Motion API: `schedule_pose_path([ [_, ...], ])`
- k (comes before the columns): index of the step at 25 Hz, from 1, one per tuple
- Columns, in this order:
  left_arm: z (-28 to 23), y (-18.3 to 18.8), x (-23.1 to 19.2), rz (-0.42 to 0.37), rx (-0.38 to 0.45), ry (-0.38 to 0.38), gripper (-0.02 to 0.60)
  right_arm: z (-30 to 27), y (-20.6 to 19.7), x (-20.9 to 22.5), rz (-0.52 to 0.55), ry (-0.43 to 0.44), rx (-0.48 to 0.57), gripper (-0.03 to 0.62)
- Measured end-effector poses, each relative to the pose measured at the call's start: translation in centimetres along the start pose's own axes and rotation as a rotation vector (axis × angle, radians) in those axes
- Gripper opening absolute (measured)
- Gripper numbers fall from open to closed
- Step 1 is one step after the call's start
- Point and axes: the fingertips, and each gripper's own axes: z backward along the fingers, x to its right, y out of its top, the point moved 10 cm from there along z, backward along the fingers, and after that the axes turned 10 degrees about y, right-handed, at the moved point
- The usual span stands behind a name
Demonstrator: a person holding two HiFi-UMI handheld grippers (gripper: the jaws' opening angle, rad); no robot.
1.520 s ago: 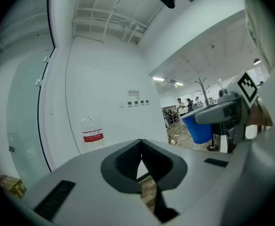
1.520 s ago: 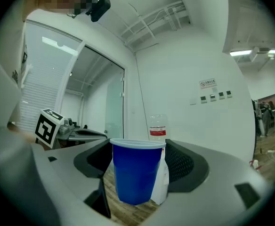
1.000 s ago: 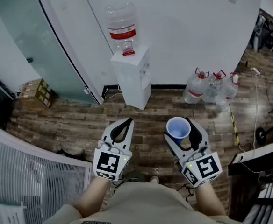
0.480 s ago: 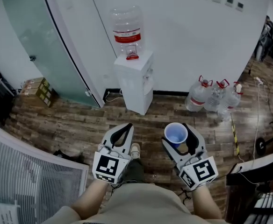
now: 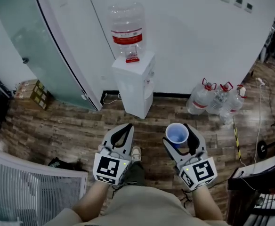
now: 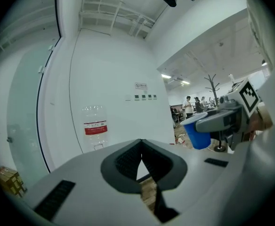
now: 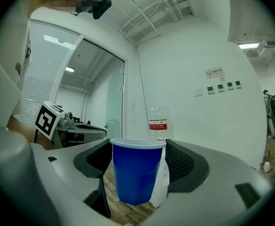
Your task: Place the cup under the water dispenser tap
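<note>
My right gripper (image 7: 138, 171) has its dark padded jaws set fairly wide and pressing on either side of a blue plastic cup (image 7: 136, 175). The cup stands upright between them, its pale rim level and its mouth open. From the head view, the right gripper (image 5: 178, 130) holds the blue plastic cup (image 5: 177, 134) out over the brown wood-plank floor (image 5: 57, 126), on the right of my reach.

My left gripper (image 6: 141, 155) has its jaws brought together at the tips with nothing between them. Only a sliver of wall and floor shows through the loop behind the tips. In the head view the left gripper (image 5: 128, 124) sits to the left of the right one, apart from it and about equally near to me.

Farther out, a white box-shaped water dispenser (image 5: 135, 86) stands against the white wall (image 5: 184, 36), with a clear upturned bottle with a red label (image 5: 125, 29) on top. The cup is well apart from it, nearer to me and a little to the right, not under the tap. The tap itself is too small for me to make out.

Right of the dispenser, a cluster of clear water jugs with red caps (image 5: 216, 98) rests on the floor by the wall. On the far left are a frosted glass partition (image 5: 38, 46) and stacked cardboard boxes (image 5: 31, 92).
</note>
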Motion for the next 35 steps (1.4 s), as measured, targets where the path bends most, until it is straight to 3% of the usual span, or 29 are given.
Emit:
schedule_pose_path([
  [10,-11.5,-1.3,-7.7,0.024,-0.023,-0.065,0.006,-11.8,-0.4,6.9,-0.017,-0.044,-0.061,0.357],
  [20,-24.1,-3.4,-15.0,0.026,-0.021,-0.137,0.006,-23.4,-2.0,15.6,-0.039,-0.143,-0.052,0.357],
  [26,-29.6,-6.0,-16.6,0.028,-0.016,-0.139,0.006,-28.1,-5.0,19.9,-0.033,-0.178,-0.016,0.357],
  [35,-36.0,-13.0,-14.6,0.086,-0.019,-0.078,0.006,-33.3,-13.4,26.0,-0.004,-0.116,-0.002,0.357],
])
